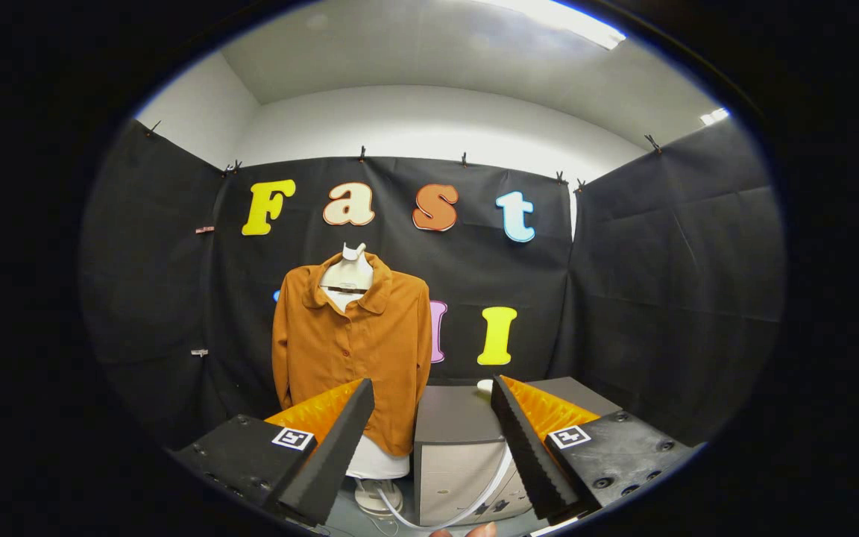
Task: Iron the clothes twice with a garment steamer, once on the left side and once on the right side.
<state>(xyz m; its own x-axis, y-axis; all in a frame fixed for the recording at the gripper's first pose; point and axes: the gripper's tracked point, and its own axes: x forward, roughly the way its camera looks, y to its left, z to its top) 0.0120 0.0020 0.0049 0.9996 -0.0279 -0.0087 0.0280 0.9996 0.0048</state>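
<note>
Gripper: the gripper (433,440) is spread wide. Its two fingers stand well apart and there is nothing between them. It is holding nothing.

Shirt: an orange-brown shirt (351,350) hangs on a white dress form (349,272). It is beyond the fingers, a bit toward the left one. It hangs straight down with its buttons done up. The left finger hides a small part of its bottom edge.

Cabinet: a grey cabinet (452,425) stands just beside the shirt, on its right. It sits beyond the gap between the two fingers.

Steamer: a small white thing (485,385) pokes up on top of the cabinet, near the tip of the right finger. I think it may be part of the garment steamer, but too little of it shows to be sure.

Hose: a white hose (467,507) curves down in front of the cabinet, toward the foot of the dress form.

Hand: a bit of a fingertip (486,529) peeks in low down, between the fingers.

Done: nothing yet, as far as I can tell. The gripper has no steamer in it and it is not near the shirt.

Left to do: pretty much all of it. First the steamer must be picked up. Then it goes down the left side of the shirt once, and down the right side once.
</note>
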